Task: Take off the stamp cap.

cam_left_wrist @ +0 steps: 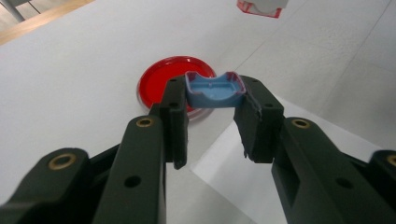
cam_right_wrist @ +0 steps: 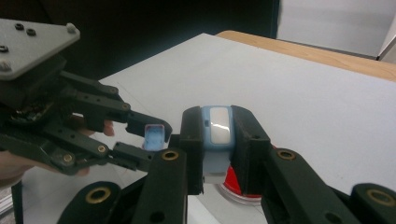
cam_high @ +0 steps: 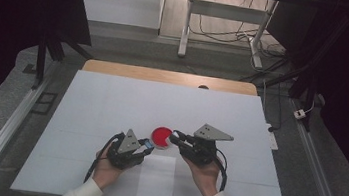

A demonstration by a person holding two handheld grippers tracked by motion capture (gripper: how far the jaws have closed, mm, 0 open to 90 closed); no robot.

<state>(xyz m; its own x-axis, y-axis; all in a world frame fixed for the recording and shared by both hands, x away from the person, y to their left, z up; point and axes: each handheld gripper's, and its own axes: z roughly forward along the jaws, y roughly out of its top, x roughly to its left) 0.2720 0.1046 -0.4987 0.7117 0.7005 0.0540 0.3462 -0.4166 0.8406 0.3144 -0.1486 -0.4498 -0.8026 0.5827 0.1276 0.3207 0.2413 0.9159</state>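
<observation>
A red round dish (cam_high: 161, 136) lies on the white table cover, between my two grippers. My left gripper (cam_high: 149, 144) is shut on a small blue tray-like piece (cam_left_wrist: 215, 89), held by its ends just above and in front of the dish (cam_left_wrist: 159, 81). My right gripper (cam_high: 173, 139) reaches in from the right and is shut on a light-blue block with a pale window (cam_right_wrist: 217, 128), over the dish's edge (cam_right_wrist: 233, 186). In the right gripper view the left gripper (cam_right_wrist: 152, 140) and its blue piece (cam_right_wrist: 153, 136) sit a short way left of the block, apart from it.
A glossy rectangular sheet (cam_high: 158, 176) lies on the white cover (cam_high: 111, 105) near the front edge. The table's wooden edge (cam_high: 165, 75) runs along the back. Metal rails (cam_high: 7, 128) flank the table; a desk frame (cam_high: 221, 28) with cables stands beyond.
</observation>
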